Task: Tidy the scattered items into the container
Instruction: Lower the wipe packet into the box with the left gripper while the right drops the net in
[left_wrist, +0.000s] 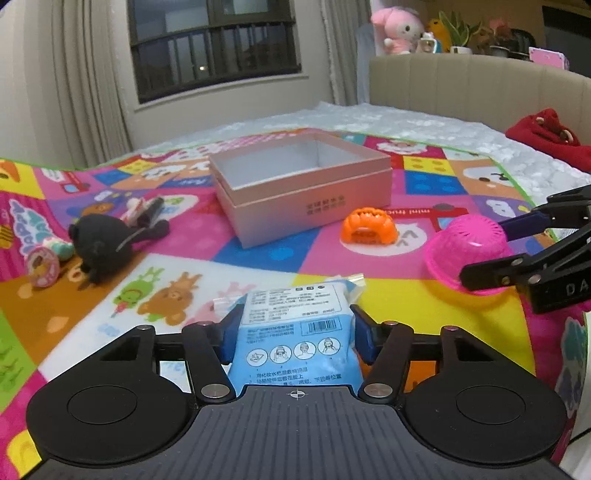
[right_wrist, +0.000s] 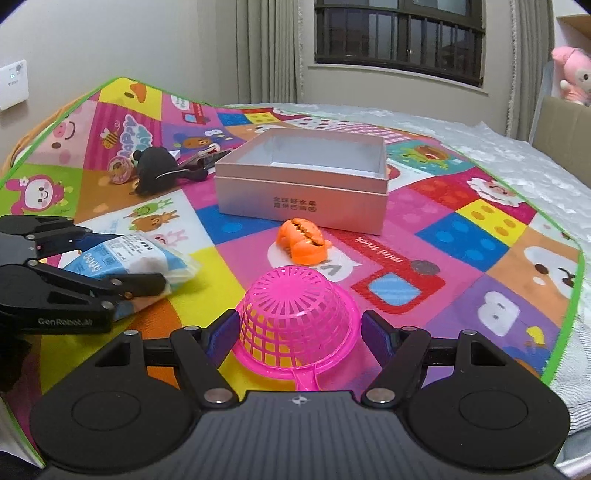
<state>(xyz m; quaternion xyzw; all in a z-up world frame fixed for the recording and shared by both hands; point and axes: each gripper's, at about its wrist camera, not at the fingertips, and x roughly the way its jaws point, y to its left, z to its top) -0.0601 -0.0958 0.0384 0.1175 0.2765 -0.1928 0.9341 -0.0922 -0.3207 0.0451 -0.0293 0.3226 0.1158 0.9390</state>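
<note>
An open pink box (left_wrist: 310, 206) (right_wrist: 303, 203) stands empty on the colourful play mat. My left gripper (left_wrist: 297, 328) (right_wrist: 122, 258) is shut on a blue packet (left_wrist: 295, 306) (right_wrist: 122, 251) that lies on the mat, with a pad pressed against each side. My right gripper (right_wrist: 299, 332) (left_wrist: 495, 251) is open around an upturned pink mesh basket (right_wrist: 295, 306) (left_wrist: 465, 243); its right pad stands clear of the rim. An orange toy (left_wrist: 371, 229) (right_wrist: 303, 243) lies in front of the box. Left of the box are a black plush (left_wrist: 99, 247) (right_wrist: 155, 166) and a round patterned roll (left_wrist: 42, 271) (right_wrist: 120, 170).
The mat covers a bed with a white quilt; its green edge (right_wrist: 569, 314) runs along the right. A beige headboard (left_wrist: 461, 85) and a red cloth (left_wrist: 550, 136) are at the far right. A small red-and-white wrapper (left_wrist: 142, 210) lies behind the black plush.
</note>
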